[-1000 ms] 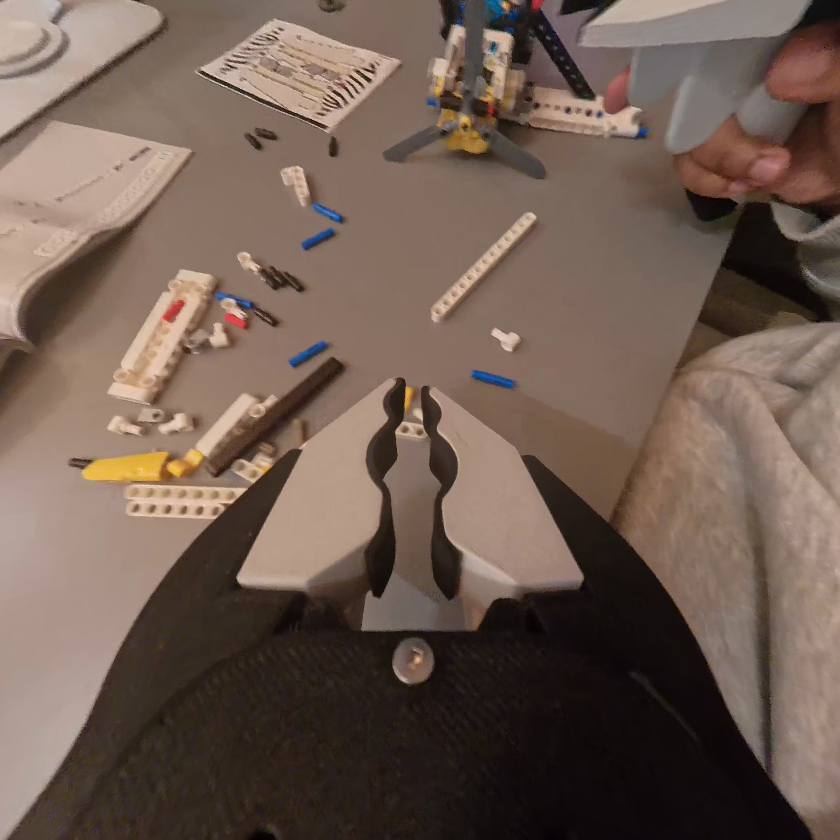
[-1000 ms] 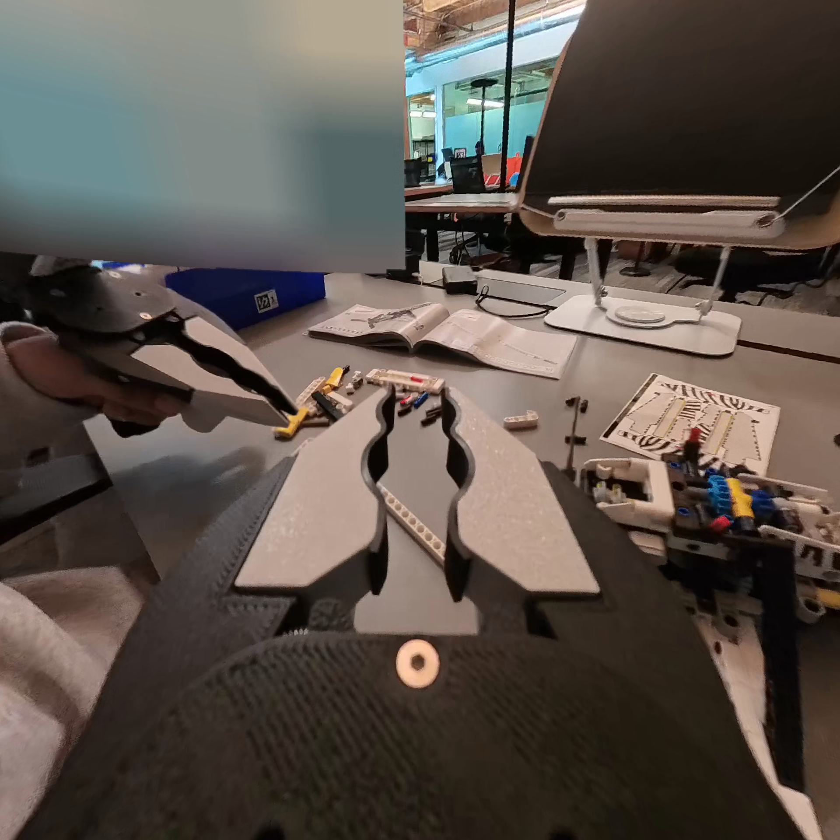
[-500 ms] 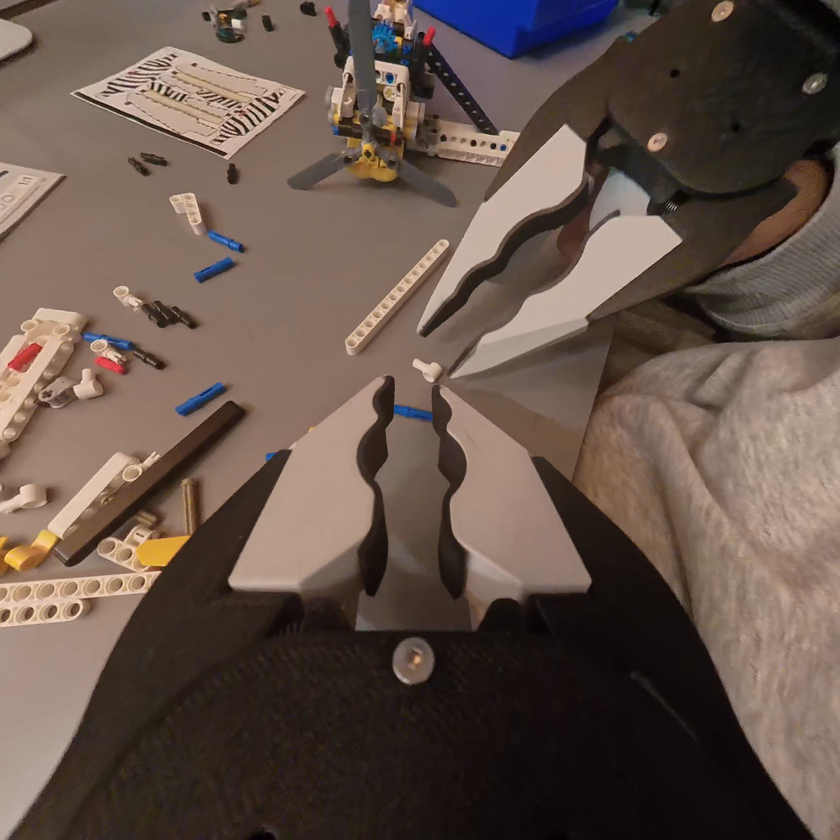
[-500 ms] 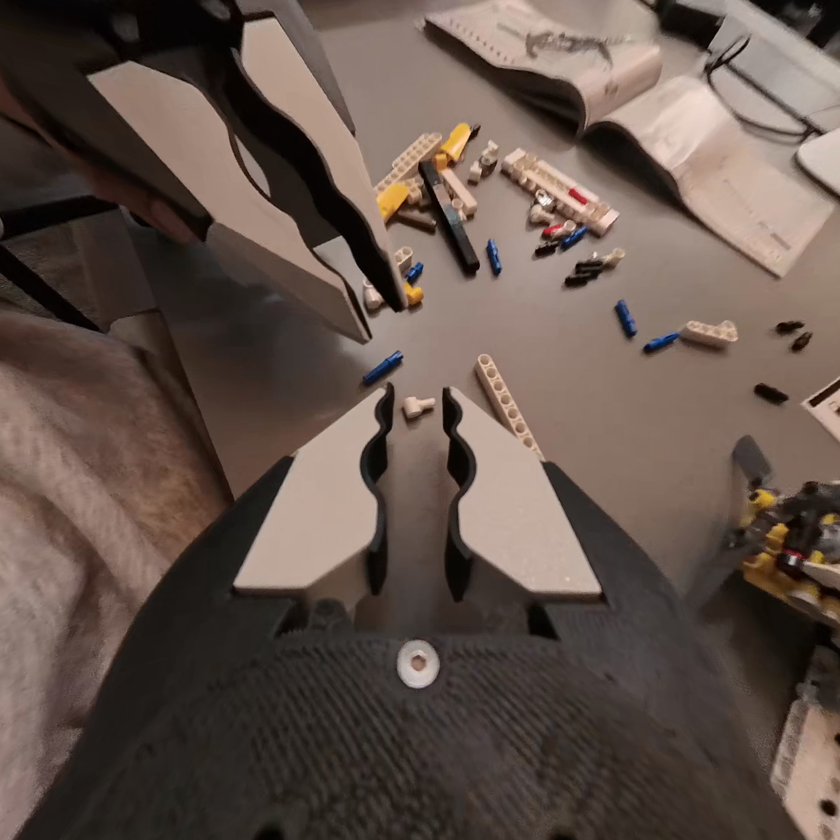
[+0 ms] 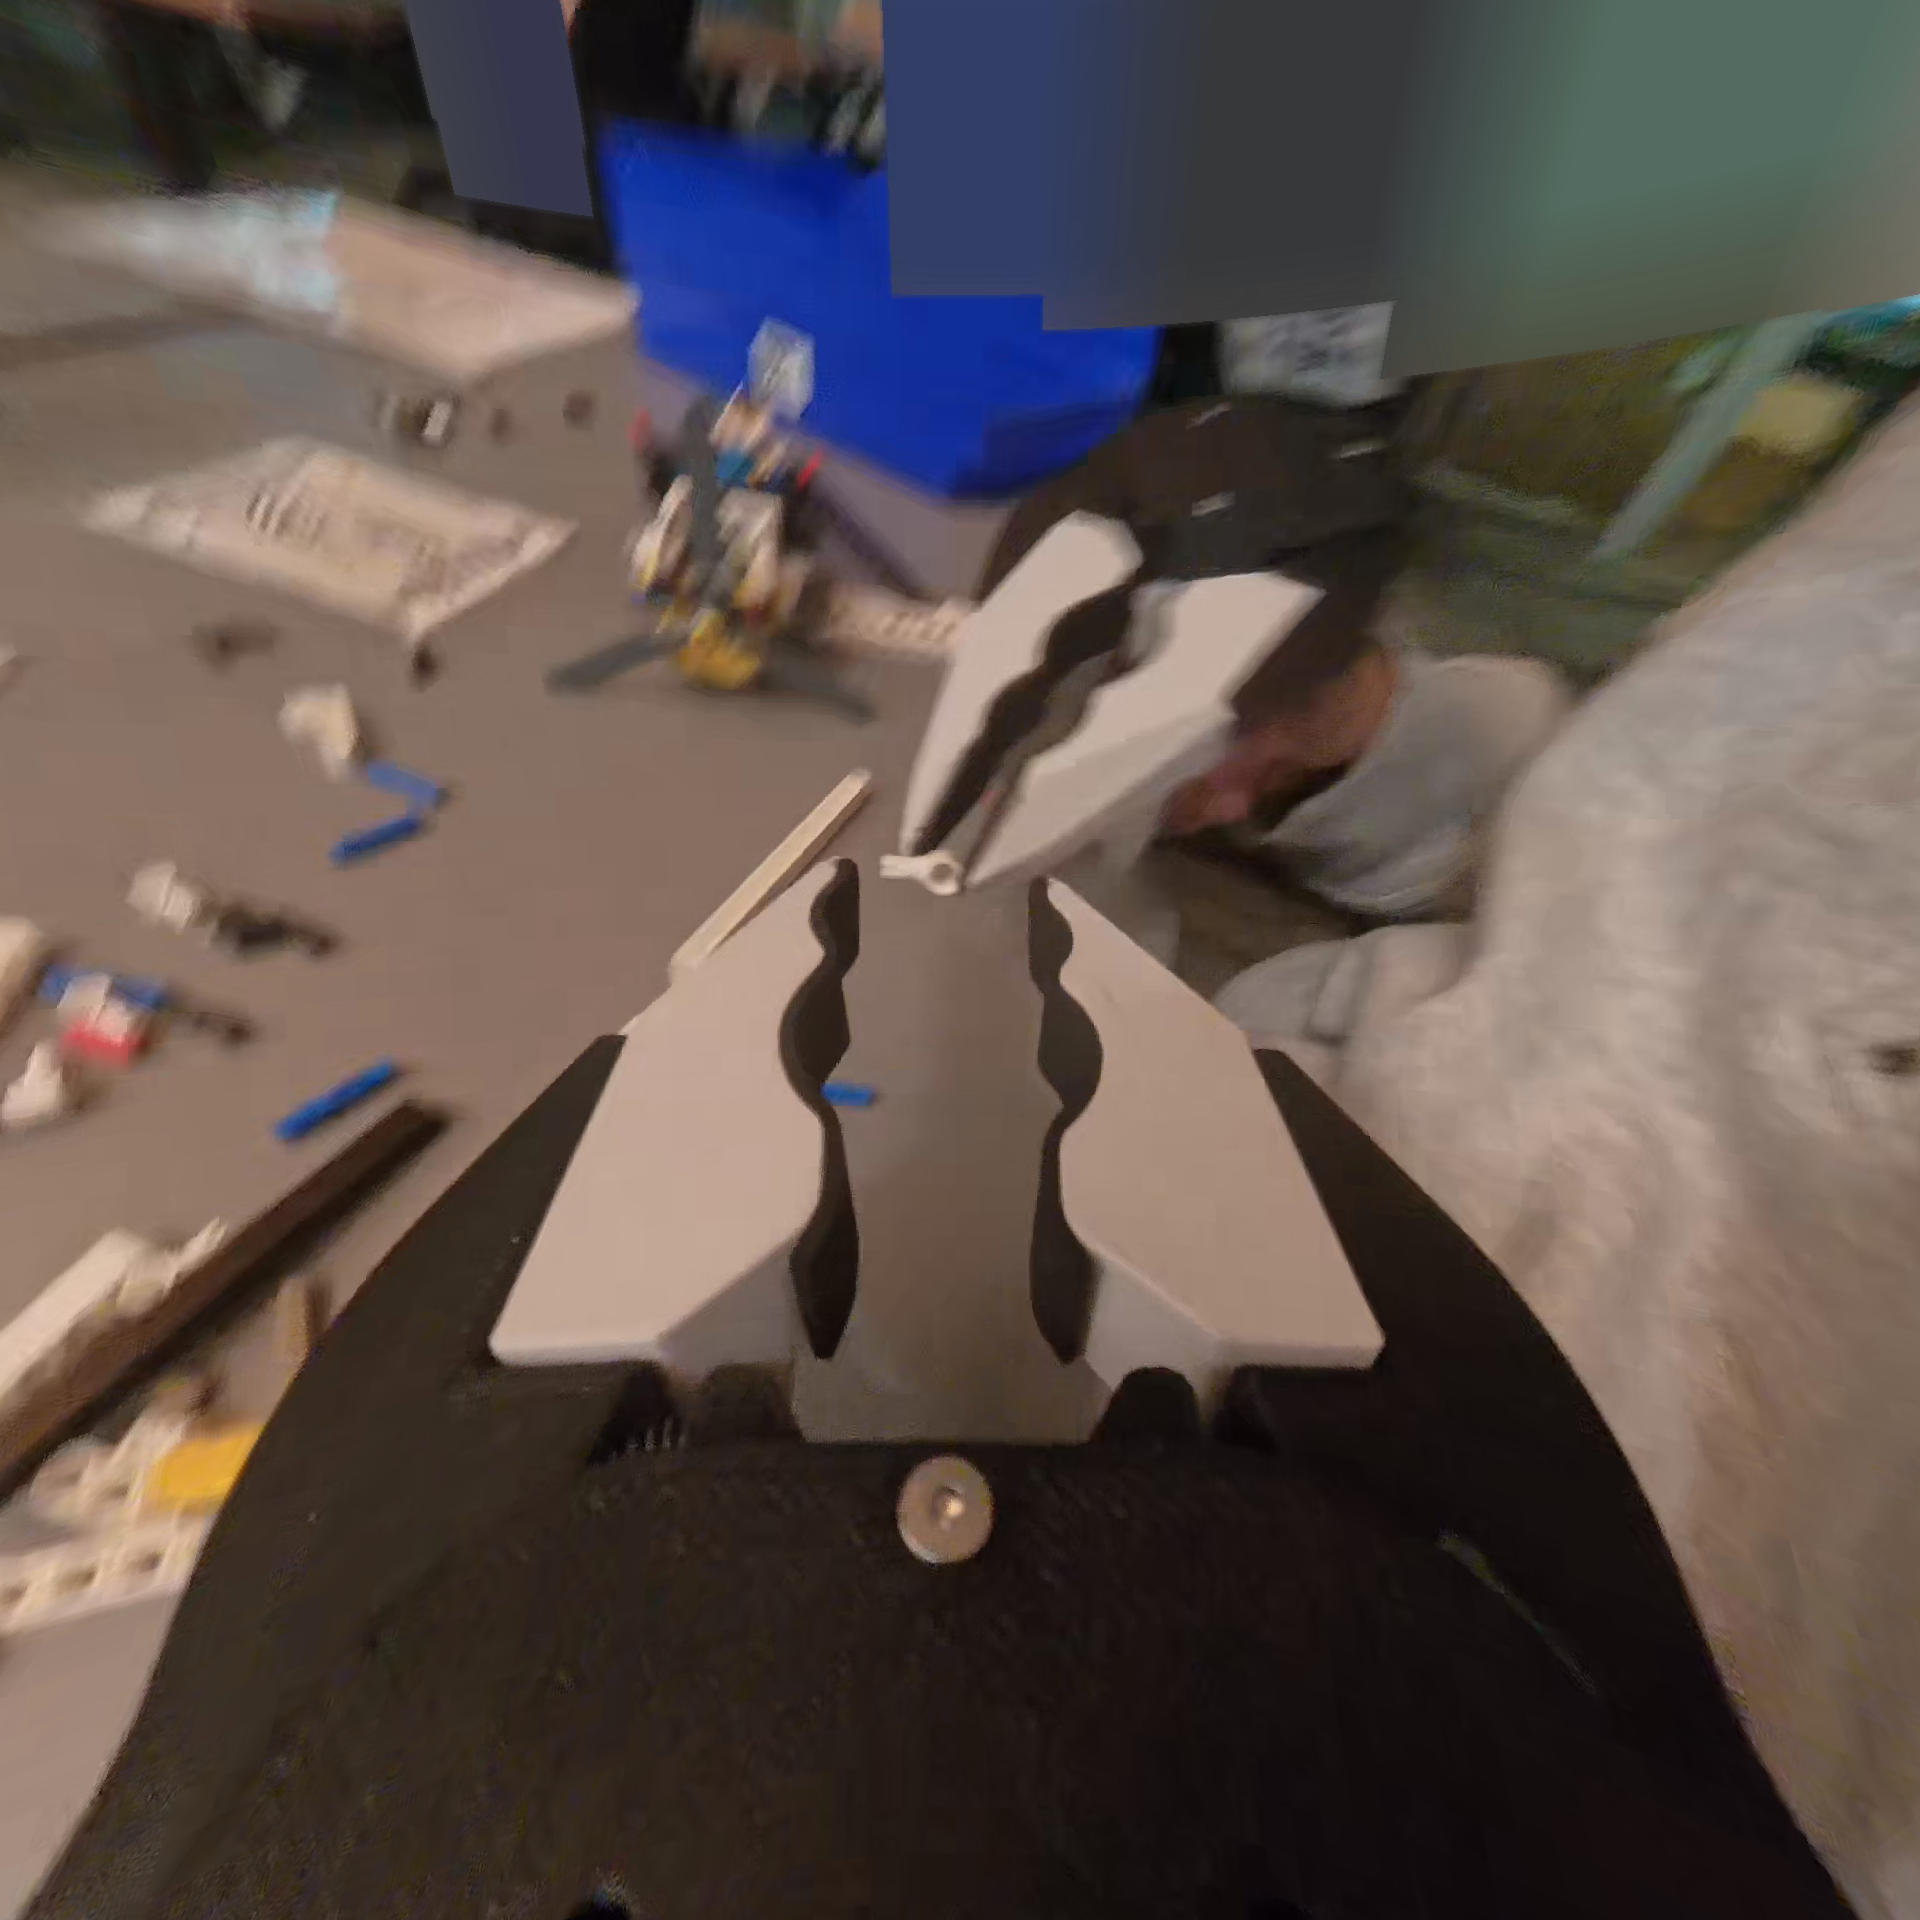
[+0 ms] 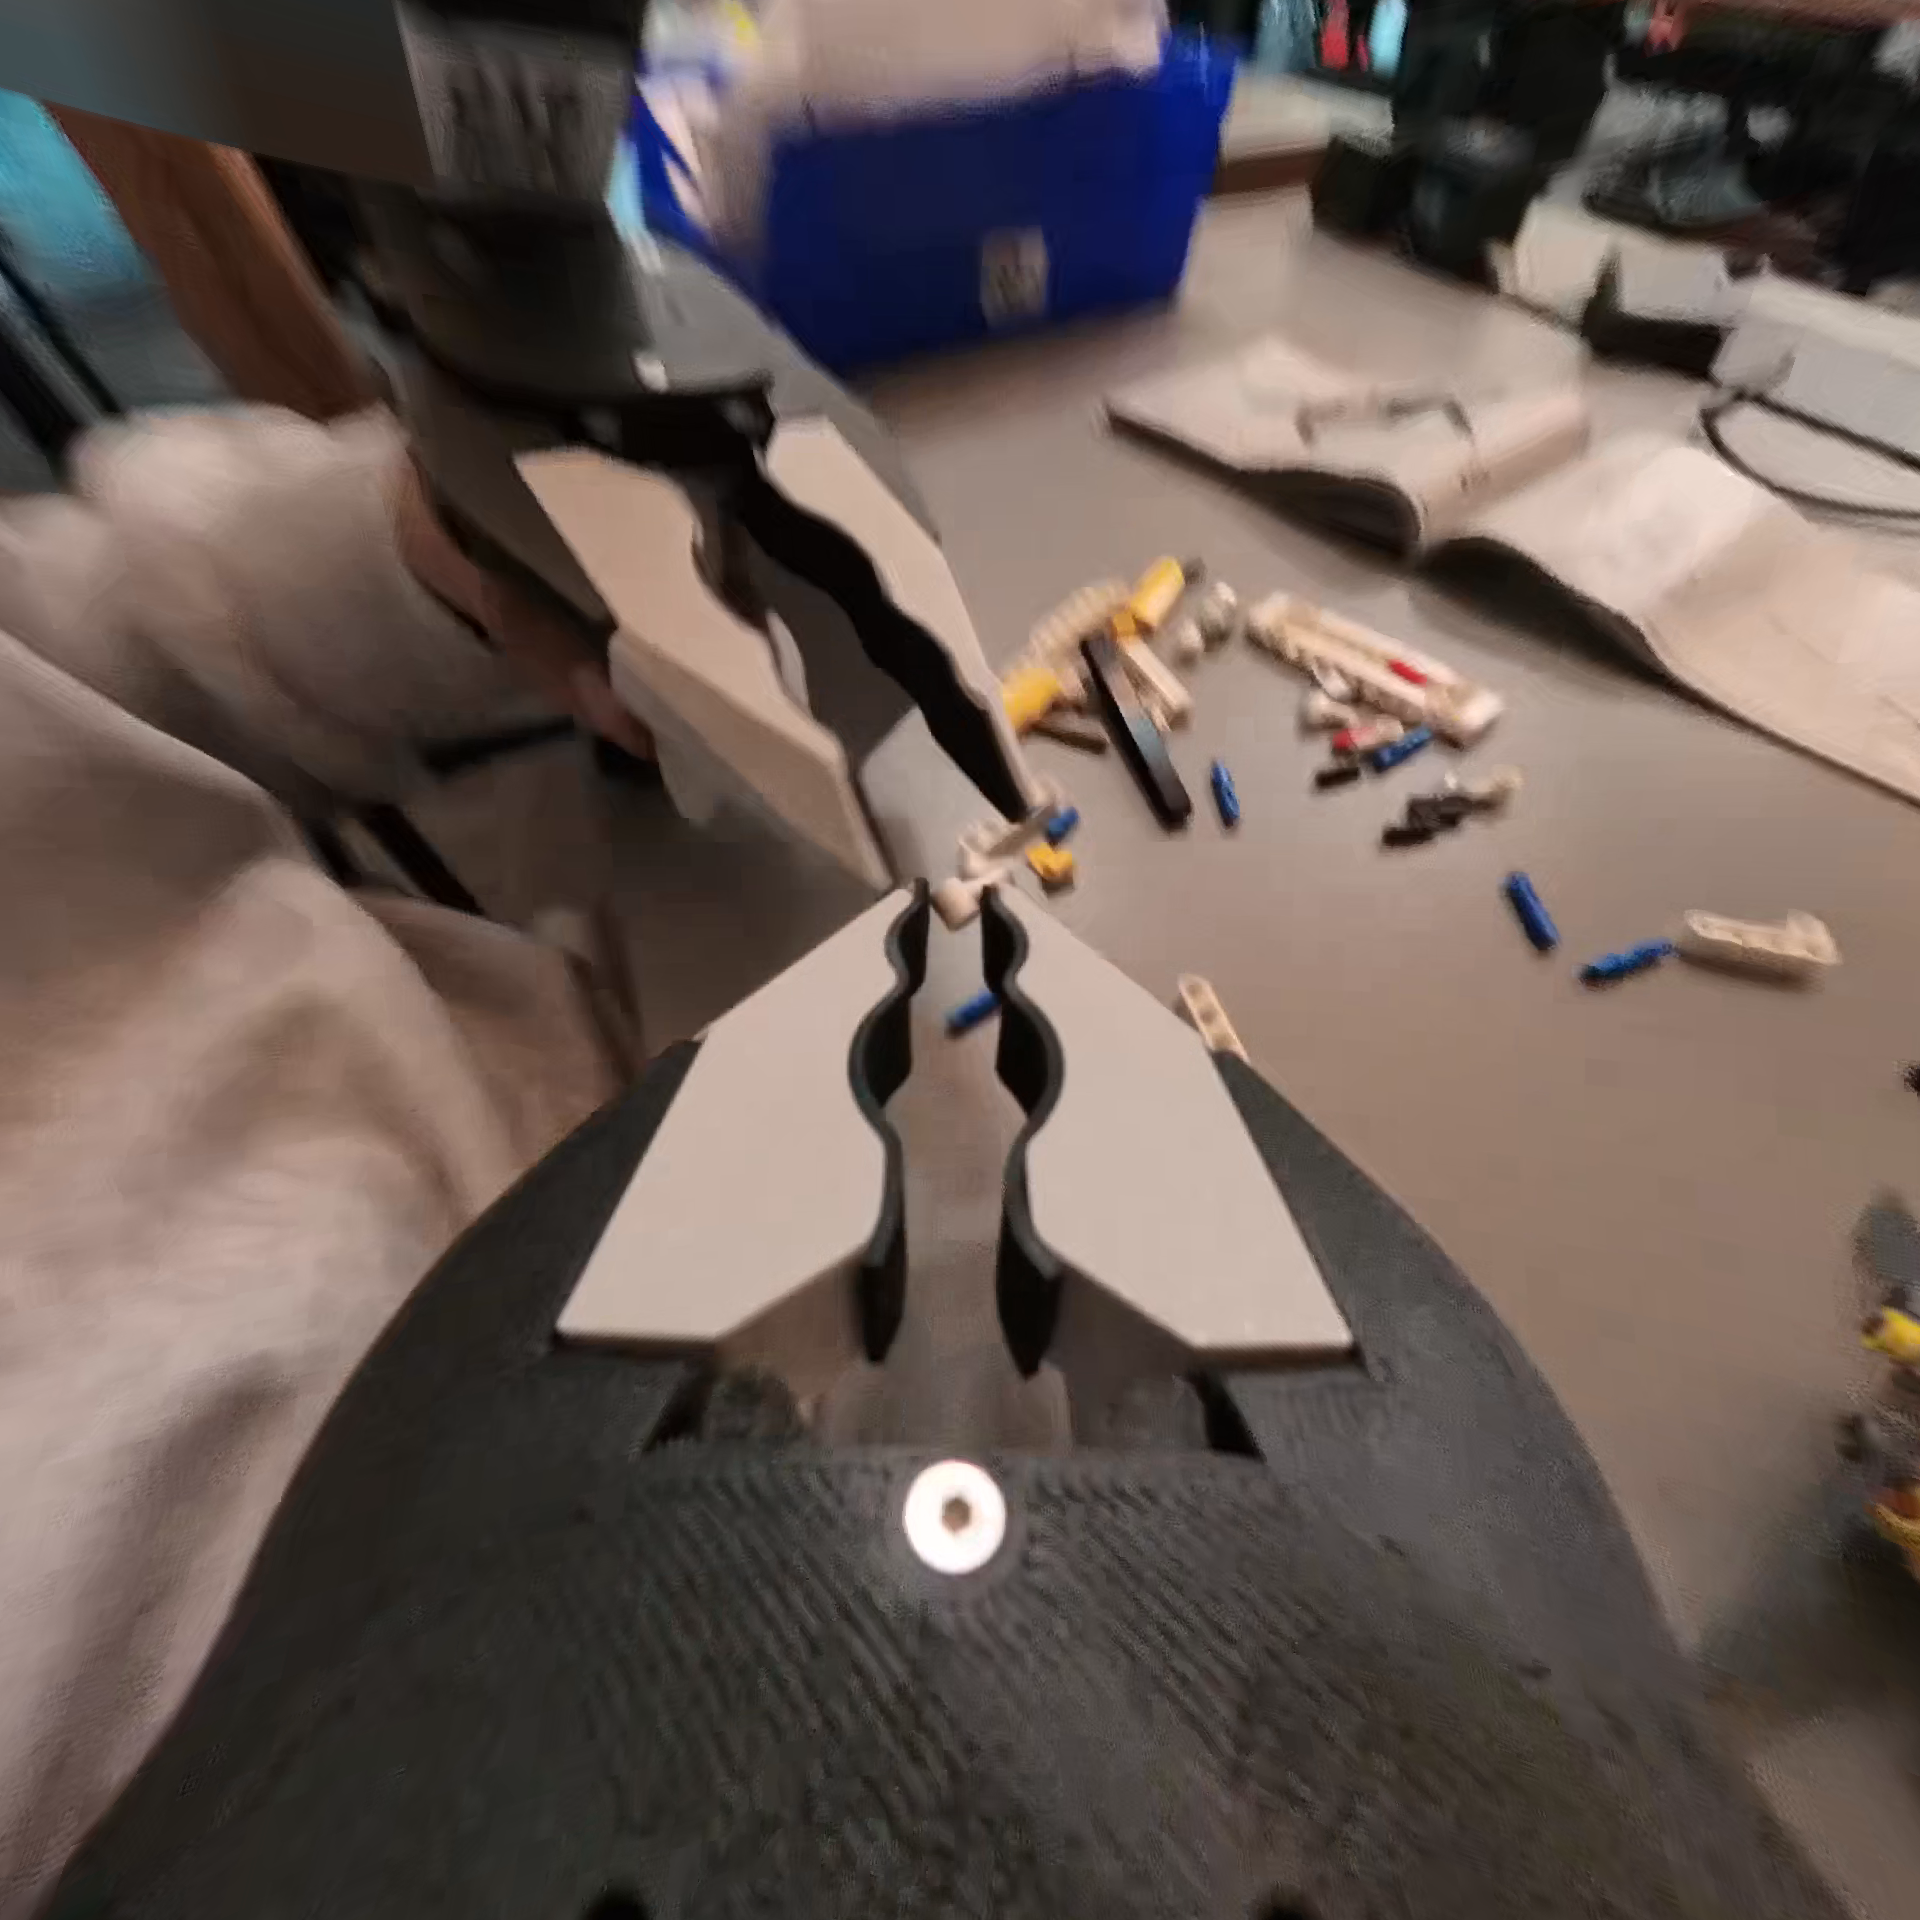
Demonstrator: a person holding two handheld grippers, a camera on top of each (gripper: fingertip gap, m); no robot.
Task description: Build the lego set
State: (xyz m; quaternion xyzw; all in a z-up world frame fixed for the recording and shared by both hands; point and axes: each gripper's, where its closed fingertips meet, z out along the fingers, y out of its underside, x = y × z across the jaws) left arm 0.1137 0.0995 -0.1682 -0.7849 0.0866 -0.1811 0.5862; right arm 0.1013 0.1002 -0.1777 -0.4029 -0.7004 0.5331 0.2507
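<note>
**Operator:** Right wrist view has my right gripper (image 6: pixel 951 902) pinched on the small white peg (image 6: pixel 961 896), right at the fingertips and lifted off the grey table (image 6: pixel 1351 1143).

**Partner:** And your left?

**Operator:** My left gripper (image 5: pixel 943 896) is empty, jaws spread, tips just beside the peg (image 5: pixel 925 871), almost touching it.

**Partner:** How will it handle?

**Operator:** I'd say it's hard plastic, nearly weightless, smooth and round, so it could twist or pop out of a tip pinch. I'd take the left hold across the free stub end, square on, and squeeze gently.

**Partner:** Where does it go?

**Operator:** Probably the half-built model (image 5: pixel 717 582) standing farther back, by the blue bin (image 5: pixel 883 364). Loose pieces (image 6: pixel 1132 665) lie scattered well apart from the peg. Both views are blurred, so I can't tell the peg's exact shape.
</note>
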